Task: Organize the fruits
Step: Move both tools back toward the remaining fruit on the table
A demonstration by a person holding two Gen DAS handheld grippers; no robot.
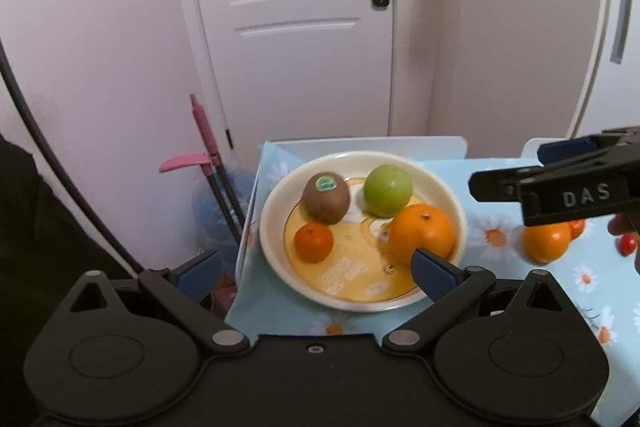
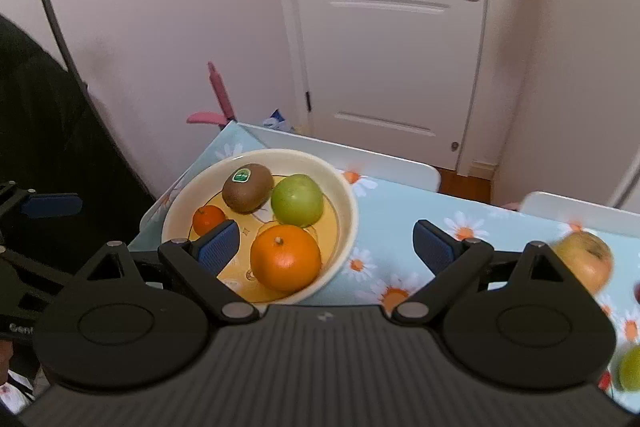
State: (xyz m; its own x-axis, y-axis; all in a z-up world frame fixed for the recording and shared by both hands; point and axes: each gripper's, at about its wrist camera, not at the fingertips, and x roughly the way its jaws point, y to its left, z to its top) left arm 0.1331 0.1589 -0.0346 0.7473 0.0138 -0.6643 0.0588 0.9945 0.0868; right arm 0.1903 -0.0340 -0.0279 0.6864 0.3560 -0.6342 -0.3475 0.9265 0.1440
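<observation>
Right wrist only: yellowish apple (image 2: 585,261).

You can read raised white letters "DAS" on the black body of the right gripper (image 1: 560,183), at the right edge of the left wrist view. The kiwi (image 1: 327,197) carries a green sticker (image 1: 325,183); its print is too small to read. The bowl (image 1: 276,195) floor shows pale lettering, illegible.

Black plastic left gripper (image 1: 316,273) and right gripper (image 2: 326,247), blue textured pads (image 1: 434,277), silver pivot screws, white "DAS" lettering.
</observation>
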